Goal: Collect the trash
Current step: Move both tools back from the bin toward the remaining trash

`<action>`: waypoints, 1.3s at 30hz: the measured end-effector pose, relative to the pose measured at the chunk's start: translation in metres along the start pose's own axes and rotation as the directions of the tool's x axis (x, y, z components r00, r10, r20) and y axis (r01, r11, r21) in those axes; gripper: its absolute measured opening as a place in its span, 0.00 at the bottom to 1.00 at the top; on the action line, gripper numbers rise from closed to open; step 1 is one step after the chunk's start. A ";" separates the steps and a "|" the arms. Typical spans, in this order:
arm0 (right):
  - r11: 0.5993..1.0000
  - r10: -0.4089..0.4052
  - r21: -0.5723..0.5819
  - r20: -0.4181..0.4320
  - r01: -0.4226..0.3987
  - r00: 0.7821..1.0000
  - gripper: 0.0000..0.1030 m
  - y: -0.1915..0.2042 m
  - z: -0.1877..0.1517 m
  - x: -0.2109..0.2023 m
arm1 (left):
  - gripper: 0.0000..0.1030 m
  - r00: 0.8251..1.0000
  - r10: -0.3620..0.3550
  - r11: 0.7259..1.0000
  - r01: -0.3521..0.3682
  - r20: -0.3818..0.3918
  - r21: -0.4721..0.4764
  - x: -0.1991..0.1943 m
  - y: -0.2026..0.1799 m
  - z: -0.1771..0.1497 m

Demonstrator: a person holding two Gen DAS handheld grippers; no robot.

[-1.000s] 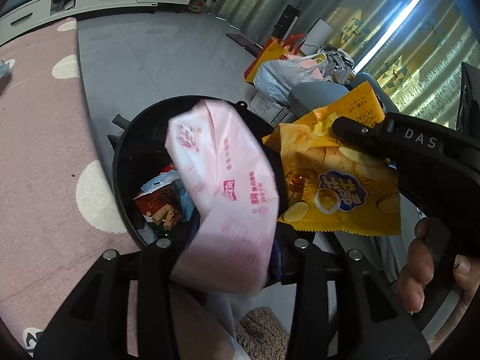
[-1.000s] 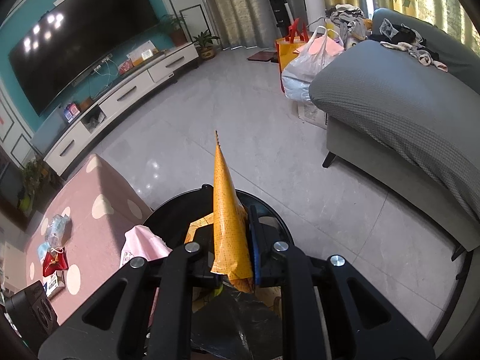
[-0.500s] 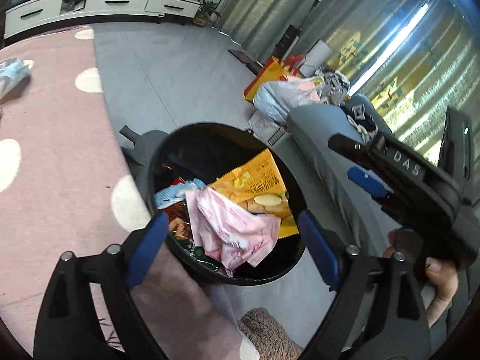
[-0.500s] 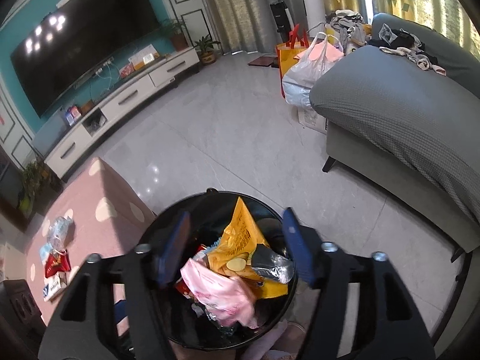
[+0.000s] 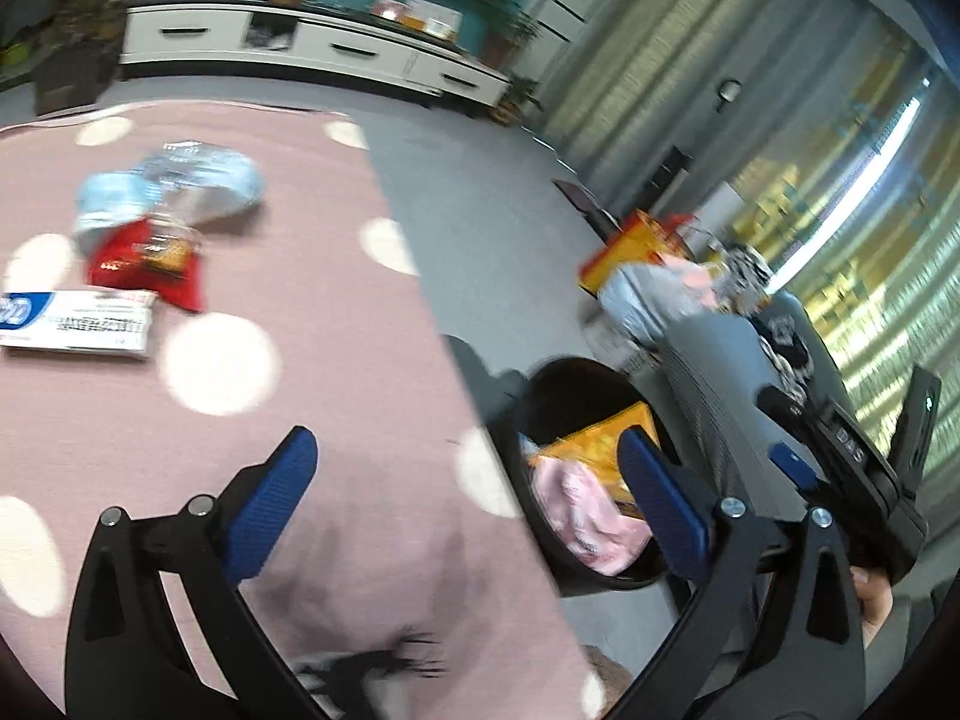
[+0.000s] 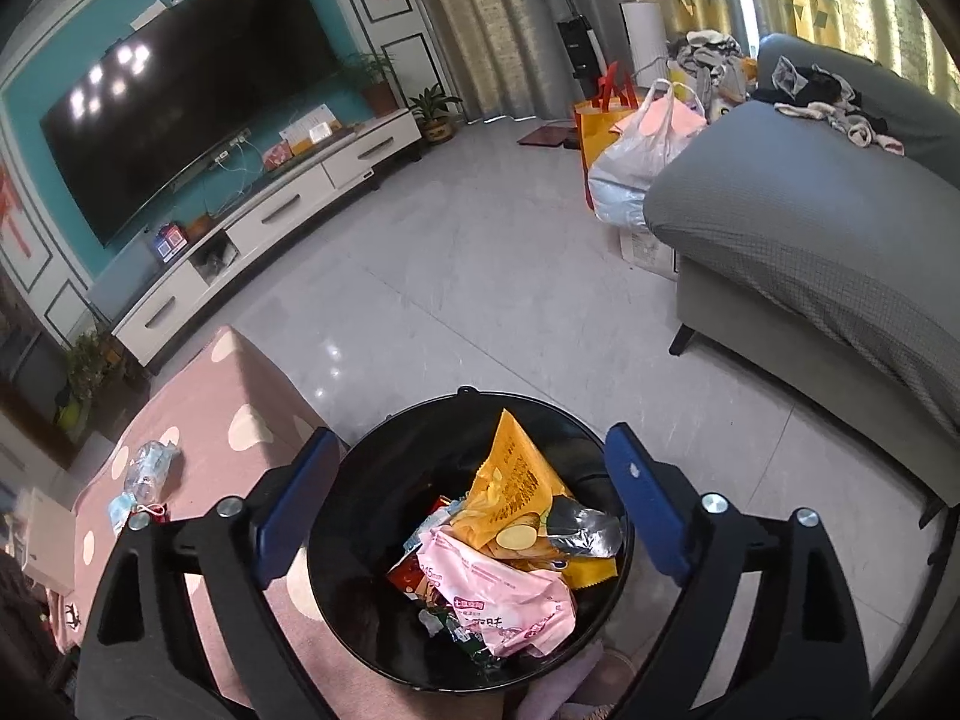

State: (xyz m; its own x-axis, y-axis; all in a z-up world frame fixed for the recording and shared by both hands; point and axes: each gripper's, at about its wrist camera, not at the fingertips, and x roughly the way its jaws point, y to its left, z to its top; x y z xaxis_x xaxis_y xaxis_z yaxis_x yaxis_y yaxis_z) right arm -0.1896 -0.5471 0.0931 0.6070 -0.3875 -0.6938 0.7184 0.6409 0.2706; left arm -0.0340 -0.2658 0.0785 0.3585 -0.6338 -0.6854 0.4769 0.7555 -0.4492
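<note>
Litter left on the pink dotted bench [image 5: 336, 324] looks light and easy to crush: a crumpled clear plastic bottle [image 5: 198, 180] beside a pale blue mask [image 5: 105, 210], a red snack wrapper [image 5: 147, 267] touching them, and a flat white-and-blue box [image 5: 78, 324] just below it. The bottle is likely slippery and springy, so a hold across its crushed middle should serve best; the wrapper is limp foil, best pinched at a free edge; the box is stiff enough to take by a long side. Both tools have just been opening with nothing between the blue pads. The left tool [image 5: 462, 504] stands spread wide over the bench, and the right tool [image 6: 468, 504] hangs spread above the black bin [image 6: 354, 474], where a pink packet [image 6: 504, 594] and a yellow chip bag [image 6: 516, 480] lie on other scraps. Blur smears the left view, so the box's lettering and the wrapper's print stay unreadable, and the bin's lower contents are buried.
</note>
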 end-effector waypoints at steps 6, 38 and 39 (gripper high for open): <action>0.999 -0.017 -0.040 0.005 0.018 1.000 0.89 0.012 -0.003 -0.002 | 0.97 0.982 0.185 0.975 -0.178 0.041 -0.129 -0.031 0.074 0.013; 0.971 0.072 -0.222 -0.058 -0.083 0.996 0.90 0.084 -0.026 0.012 | 0.97 0.909 0.414 0.866 -0.411 -0.052 -0.284 -0.049 0.197 0.016; 0.966 0.085 -0.239 -0.076 -0.101 0.994 0.90 0.095 -0.030 0.016 | 0.97 0.911 0.409 0.868 -0.406 -0.055 -0.284 -0.053 0.202 0.014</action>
State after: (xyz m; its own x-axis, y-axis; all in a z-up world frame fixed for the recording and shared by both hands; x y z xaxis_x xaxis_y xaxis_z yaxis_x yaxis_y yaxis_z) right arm -0.1220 -0.4730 0.0877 0.6385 -0.2804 -0.7167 0.5516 0.8162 0.1720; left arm 0.0543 -0.0818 0.0326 0.4775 -0.2598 -0.8394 0.0405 0.9608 -0.2743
